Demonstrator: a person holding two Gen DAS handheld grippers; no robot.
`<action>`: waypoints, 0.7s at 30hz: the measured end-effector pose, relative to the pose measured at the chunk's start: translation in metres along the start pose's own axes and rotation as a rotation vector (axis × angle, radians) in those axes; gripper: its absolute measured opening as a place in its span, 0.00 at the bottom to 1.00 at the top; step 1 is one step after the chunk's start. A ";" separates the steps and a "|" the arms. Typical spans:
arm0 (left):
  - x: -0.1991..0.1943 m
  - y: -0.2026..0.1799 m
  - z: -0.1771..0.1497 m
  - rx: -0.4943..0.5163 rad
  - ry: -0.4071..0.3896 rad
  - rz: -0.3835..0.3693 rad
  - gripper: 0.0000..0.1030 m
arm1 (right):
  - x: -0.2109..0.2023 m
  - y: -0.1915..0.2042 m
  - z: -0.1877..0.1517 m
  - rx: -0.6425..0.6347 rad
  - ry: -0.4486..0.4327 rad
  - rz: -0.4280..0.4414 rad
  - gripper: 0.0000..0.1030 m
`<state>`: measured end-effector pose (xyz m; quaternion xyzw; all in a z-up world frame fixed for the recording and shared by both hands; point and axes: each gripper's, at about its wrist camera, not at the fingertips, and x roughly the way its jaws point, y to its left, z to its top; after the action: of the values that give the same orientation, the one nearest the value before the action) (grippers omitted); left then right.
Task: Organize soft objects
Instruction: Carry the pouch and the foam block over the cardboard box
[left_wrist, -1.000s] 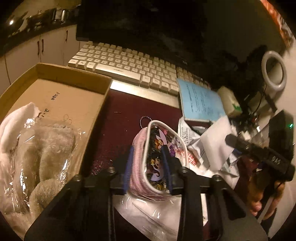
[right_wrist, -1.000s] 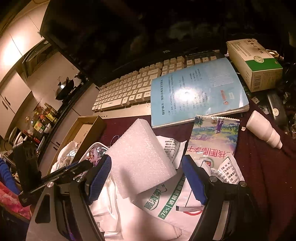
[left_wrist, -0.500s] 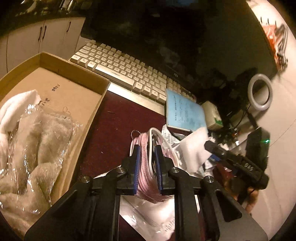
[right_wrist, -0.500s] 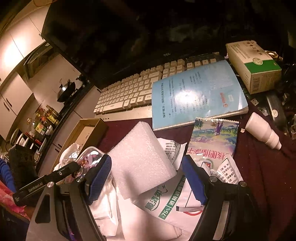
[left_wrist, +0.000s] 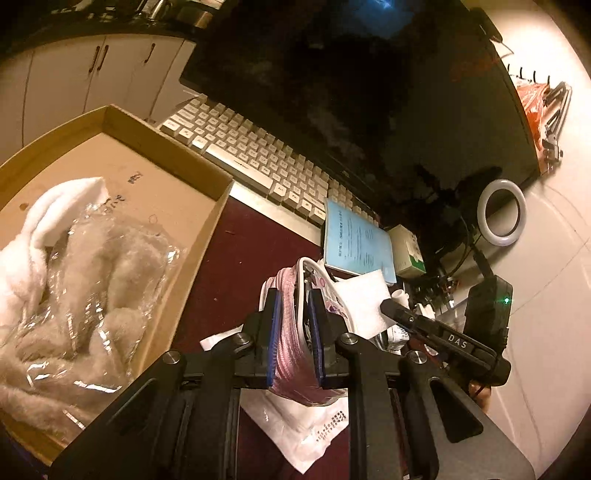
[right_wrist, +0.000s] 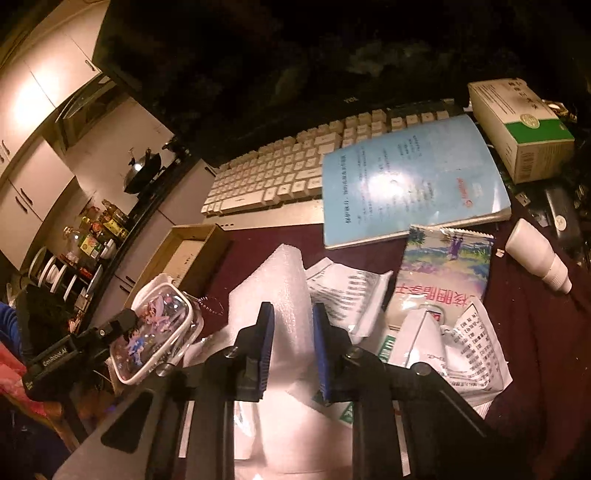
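Observation:
My left gripper is shut on a pink cartoon pouch with a white rim and holds it above the maroon table. The pouch also shows in the right wrist view, in the left gripper's hold. My right gripper is shut on a white foam block, squeezed narrow between the blue pads. The block also shows in the left wrist view. A cardboard box at the left holds a fluffy white plush in clear plastic.
A white keyboard and dark monitor stand at the back. A blue booklet, a green-and-white carton, a white bottle, and several paper and foil packets crowd the table's right side. A ring light stands far right.
My left gripper lifted the pouch higher off the table. My right gripper closed from wide open onto the foam block and squeezed it.

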<state>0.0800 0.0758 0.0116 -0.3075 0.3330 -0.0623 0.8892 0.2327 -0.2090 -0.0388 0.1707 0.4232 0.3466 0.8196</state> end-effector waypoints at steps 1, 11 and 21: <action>-0.002 0.002 -0.001 -0.007 -0.002 -0.001 0.14 | -0.002 0.001 -0.001 0.003 -0.008 0.008 0.17; -0.025 0.011 0.005 -0.043 -0.037 -0.025 0.14 | -0.025 0.028 0.000 -0.001 -0.112 0.049 0.16; -0.037 0.013 0.005 -0.061 -0.059 -0.032 0.14 | -0.021 0.036 0.000 0.014 -0.141 0.045 0.15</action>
<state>0.0535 0.1006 0.0273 -0.3412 0.3037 -0.0572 0.8878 0.2085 -0.1986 -0.0060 0.2100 0.3631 0.3489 0.8381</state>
